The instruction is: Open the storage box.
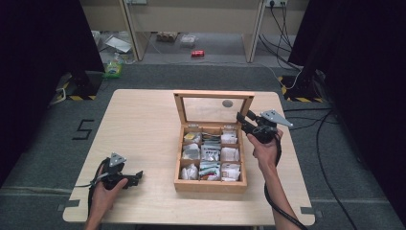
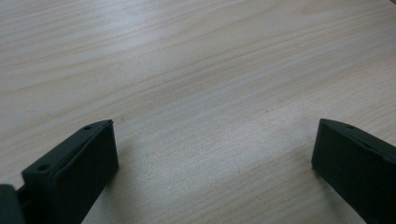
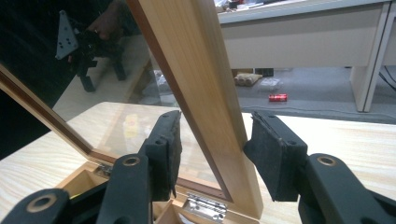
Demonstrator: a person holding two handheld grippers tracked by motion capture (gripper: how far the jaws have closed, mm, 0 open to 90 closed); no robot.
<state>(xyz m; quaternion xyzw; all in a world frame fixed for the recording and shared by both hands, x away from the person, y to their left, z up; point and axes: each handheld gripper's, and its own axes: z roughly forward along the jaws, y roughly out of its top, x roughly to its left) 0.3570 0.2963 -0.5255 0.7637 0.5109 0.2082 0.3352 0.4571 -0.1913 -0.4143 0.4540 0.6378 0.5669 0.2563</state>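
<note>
A wooden box [image 1: 210, 186] stands open on the table, its compartments holding several tea packets [image 1: 210, 154]. Its glass-paned lid [image 1: 214, 95] stands upright at the back. My right gripper [image 1: 243, 119] is at the lid's right side. In the right gripper view its jaws [image 3: 212, 126] straddle the lid's wooden frame [image 3: 187, 56]. The right pad [image 3: 268, 154] is at the frame's edge and the left pad [image 3: 170, 144] stands off it in front of the glass. My left gripper [image 1: 136, 177] rests at the table's near left, jaws [image 2: 215, 135] wide apart over bare wood.
The light wooden table [image 1: 143, 124] stretches to the left of the box. A metal hinge [image 3: 205, 205] joins lid and box. On the floor behind are a red can [image 1: 197, 53], a green bottle [image 1: 114, 67], desk legs and cables [image 1: 282, 24].
</note>
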